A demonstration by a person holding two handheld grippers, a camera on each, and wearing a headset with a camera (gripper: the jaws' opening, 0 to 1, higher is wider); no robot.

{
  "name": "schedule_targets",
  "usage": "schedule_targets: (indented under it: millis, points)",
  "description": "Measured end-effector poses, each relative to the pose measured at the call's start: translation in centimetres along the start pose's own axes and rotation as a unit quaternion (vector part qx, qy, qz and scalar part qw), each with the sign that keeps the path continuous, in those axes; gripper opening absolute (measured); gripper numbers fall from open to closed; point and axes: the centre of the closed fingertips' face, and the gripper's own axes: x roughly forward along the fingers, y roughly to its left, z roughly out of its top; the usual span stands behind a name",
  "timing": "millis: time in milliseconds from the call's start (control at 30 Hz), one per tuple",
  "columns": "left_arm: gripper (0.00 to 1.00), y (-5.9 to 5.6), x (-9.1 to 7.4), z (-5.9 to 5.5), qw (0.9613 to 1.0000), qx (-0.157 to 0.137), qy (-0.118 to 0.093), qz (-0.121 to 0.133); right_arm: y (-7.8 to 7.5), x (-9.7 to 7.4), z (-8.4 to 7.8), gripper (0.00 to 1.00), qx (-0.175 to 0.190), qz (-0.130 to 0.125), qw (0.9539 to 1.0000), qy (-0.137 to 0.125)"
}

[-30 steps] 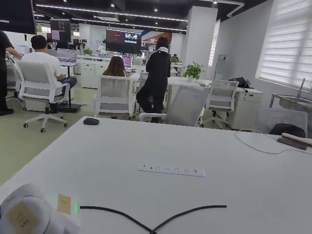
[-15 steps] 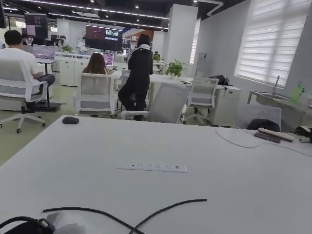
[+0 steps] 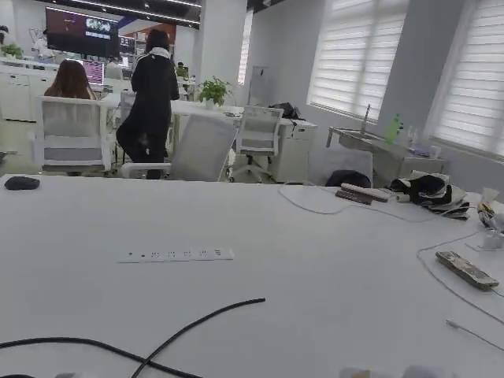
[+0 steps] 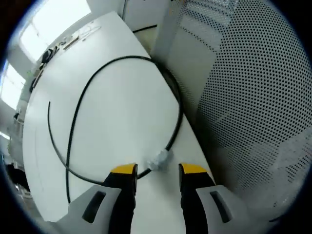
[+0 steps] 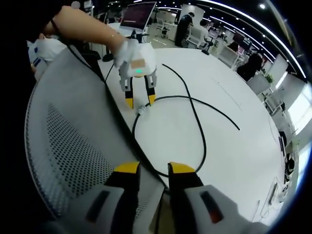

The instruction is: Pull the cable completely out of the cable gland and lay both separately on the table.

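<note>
White table (image 3: 331,260) had a built-in socket strip (image 3: 176,255) mid-surface and a dark mouse (image 3: 21,183) at its far left edge. A flat handset (image 3: 466,269) lay at the right beside a thin white wire (image 3: 441,279). Beyond were mesh chairs (image 3: 203,146), a standing person in black (image 3: 150,94), a seated person (image 3: 71,80), a potted plant (image 3: 213,90), a wall screen (image 3: 81,31), window blinds (image 3: 354,59), a sink (image 3: 362,138) and a green bottle (image 3: 393,128).

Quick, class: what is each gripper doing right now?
Left gripper: open, cable gland just beyond its jaws, ungripped.
Right gripper: open, holding nothing.
</note>
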Motion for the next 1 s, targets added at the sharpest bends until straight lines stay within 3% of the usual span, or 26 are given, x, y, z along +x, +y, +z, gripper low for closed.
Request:
schedule_targets:
  millis: [100,167,400,433,567,700,767,1000]
  points:
    - [0.24,-0.5,0.4,-0.6,0.9998,0.008,0.011,-0.014,-0.1,-0.3,0.2,0.22,0.012,-0.002,0.9999,-0.009]
    - [0.24,-0.5,0.6,-0.5,0.9999,0.010,0.006,-0.009,-0.1,-0.3,0.2,0.21,0.015,-0.004,0.9998,-0.010]
    - [0.15,-0.6,0.7,-0.8,0.9999,-0.009,0.012,0.001,0.2,-0.4,0.5,0.20,0.014,-0.003,0.9998,-0.013]
    - [0.15,-0.6,0.4,-0.8,0.9996,-0.025,0.008,0.007,0.2,-0.4,0.5,0.20,0.013,-0.003,0.9998,-0.014]
    - [0.15,0.0,-1.0,0.9,0.9941,-0.096,-0.046,0.023,0.5,-0.3,1.2,0.20,0.008,0.002,0.9998,-0.018]
    - [0.15,0.3,-2.6,2.4,0.9876,-0.136,-0.071,0.036,0.9,0.0,2.4,0.20,-0.009,0.010,0.9996,-0.023]
    - [0.15,0.3,-3.8,3.8,0.9846,-0.145,-0.088,0.043,1.1,0.3,3.1,0.21,-0.017,0.013,0.9994,-0.028]
    - [0.15,-0.1,-7.5,6.9,0.9781,-0.168,-0.104,0.066,2.4,1.9,5.9,0.23,-0.037,0.039,0.9973,-0.051]
